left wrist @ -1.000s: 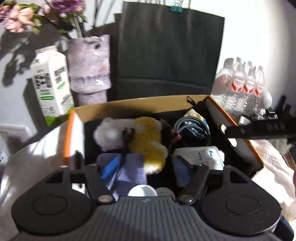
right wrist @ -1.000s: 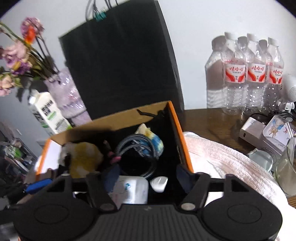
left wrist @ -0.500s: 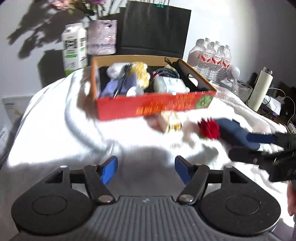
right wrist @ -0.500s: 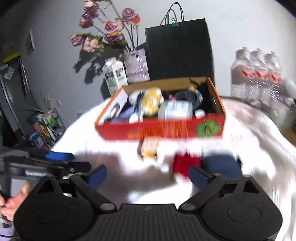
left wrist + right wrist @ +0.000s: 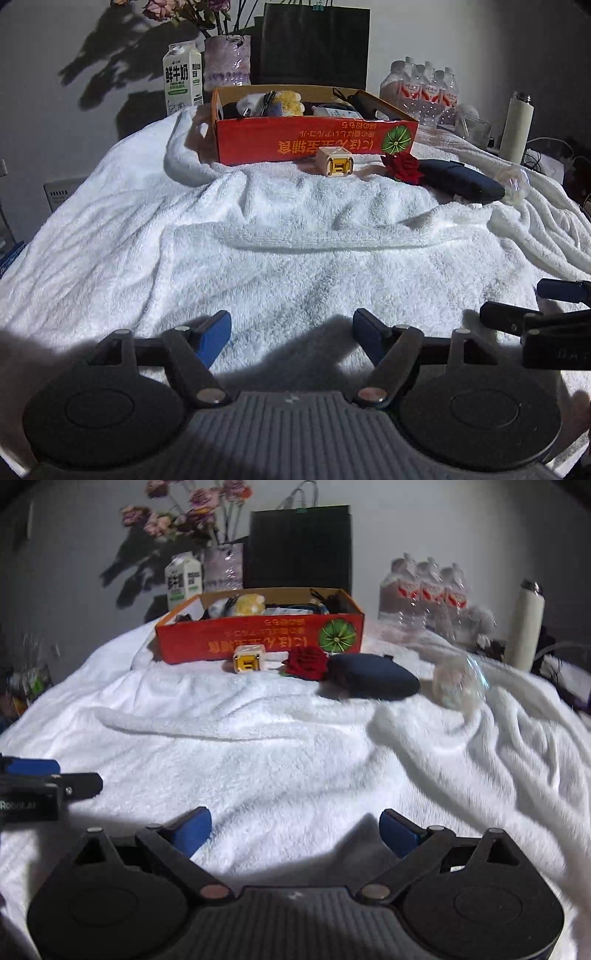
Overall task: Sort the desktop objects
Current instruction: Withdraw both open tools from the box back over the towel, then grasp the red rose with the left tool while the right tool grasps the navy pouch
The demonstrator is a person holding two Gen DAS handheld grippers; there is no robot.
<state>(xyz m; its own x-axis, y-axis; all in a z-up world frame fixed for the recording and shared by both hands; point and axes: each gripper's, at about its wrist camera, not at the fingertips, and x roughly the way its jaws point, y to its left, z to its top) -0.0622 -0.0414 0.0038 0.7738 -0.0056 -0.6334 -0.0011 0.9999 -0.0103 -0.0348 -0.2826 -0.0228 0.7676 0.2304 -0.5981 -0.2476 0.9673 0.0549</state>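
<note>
An orange cardboard box [image 5: 314, 142] [image 5: 258, 640] stands at the far middle of the white towel, holding a plush toy, cables and other items. In front of it lie a small cream and yellow cube [image 5: 334, 166] [image 5: 249, 660], a red rose [image 5: 403, 166] [image 5: 307, 662], a dark blue pouch [image 5: 460, 180] [image 5: 373, 681] and a clear glass ball [image 5: 513, 184] [image 5: 458, 683]. My left gripper [image 5: 291, 338] is open and empty over the near towel. My right gripper [image 5: 295, 829] is open and empty too, beside it; its fingers [image 5: 561, 290] show at the left view's right edge.
A milk carton [image 5: 183, 79], a vase of flowers [image 5: 227, 68] and a black paper bag [image 5: 314, 42] stand behind the box. Water bottles [image 5: 424, 92] and a white flask [image 5: 519, 125] stand at the back right. The towel [image 5: 295, 251] is wrinkled.
Both grippers have pulled back from over the box to the near edge of the towel. Both stay open and empty.
</note>
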